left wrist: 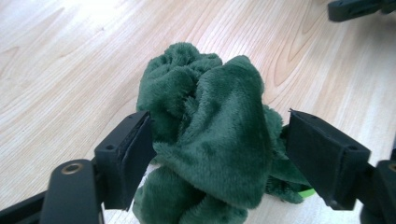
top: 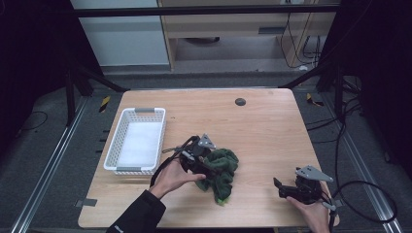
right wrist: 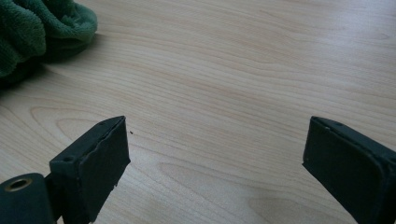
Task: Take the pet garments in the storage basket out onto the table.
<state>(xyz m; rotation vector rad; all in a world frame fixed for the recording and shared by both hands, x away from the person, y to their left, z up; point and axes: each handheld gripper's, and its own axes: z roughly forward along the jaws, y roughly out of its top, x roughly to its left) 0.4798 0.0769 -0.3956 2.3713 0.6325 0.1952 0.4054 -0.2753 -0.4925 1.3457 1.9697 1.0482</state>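
Observation:
A crumpled dark green plush cloth lies on the wooden table, a little front of centre. My left gripper is open around one bunched end of the cloth; the left jaw touches the fabric and the right jaw stands just off it. A hand holds that gripper from the front left. My right gripper rests near the front right edge, open, with bare wood between its jaws. In the right gripper view the cloth shows in the top left corner, well apart from that gripper.
A white slatted plastic basket stands on the table's left side, left of the cloth. A small black round cap sits in the tabletop near the far edge. Black cables trail off the right side. The right gripper's jaw tip shows far off.

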